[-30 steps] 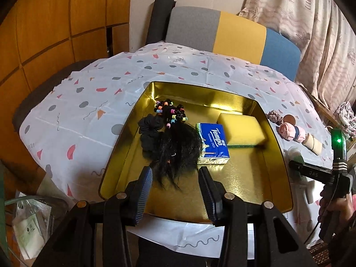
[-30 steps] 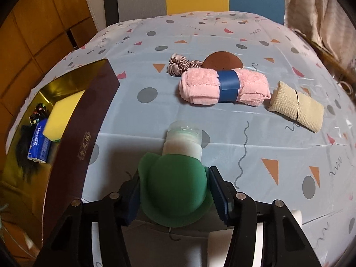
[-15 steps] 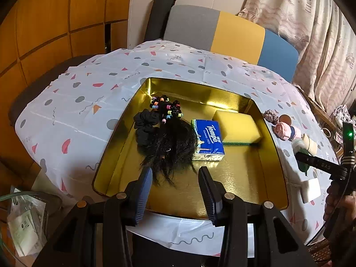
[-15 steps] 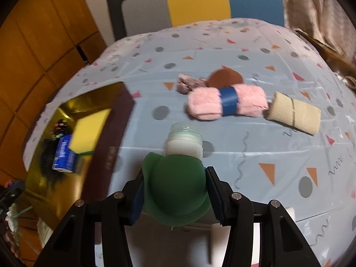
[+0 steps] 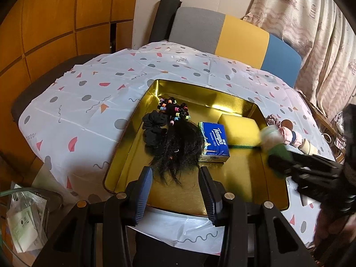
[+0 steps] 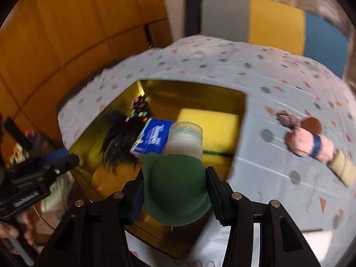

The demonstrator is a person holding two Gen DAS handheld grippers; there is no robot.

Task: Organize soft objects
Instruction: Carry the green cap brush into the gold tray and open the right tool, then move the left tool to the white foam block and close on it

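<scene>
The right gripper (image 6: pixel 174 181) clamps a soft green silicone bottle with a clear cap (image 6: pixel 175 178) above the shallow gold metal tray (image 6: pixel 195 93), near its right wall; the left gripper (image 5: pixel 175 184) hangs half-open and empty over the tray's near edge.

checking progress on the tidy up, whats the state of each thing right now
green bottle: gripped in right gripper, over gold tray
left gripper: jaws open, empty
tissue pack: lying flat in tray
yellow sponge: flat in tray
pink towel roll: banded, on tablecloth
</scene>
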